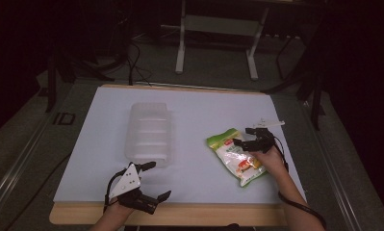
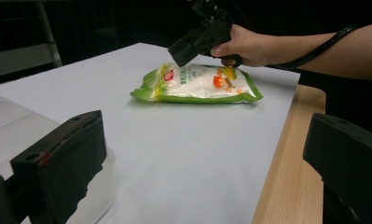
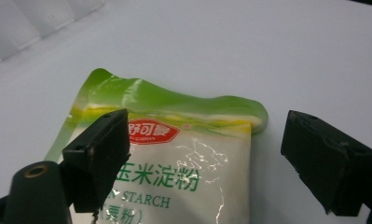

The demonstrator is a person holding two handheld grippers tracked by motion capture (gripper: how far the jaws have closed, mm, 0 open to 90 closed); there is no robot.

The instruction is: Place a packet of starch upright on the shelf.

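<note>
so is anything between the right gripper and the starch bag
Nothing visible. The right gripper hangs open right over the top end of the bag, with bare white table cover around it.

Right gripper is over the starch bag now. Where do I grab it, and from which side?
Probably the flat green sealed top edge of the bag, which is thin enough to pinch. The bag lies flat on the table, its filled middle looking too wide. Come down from above with the open right gripper, one of its fingers on each face of the seal.
</note>
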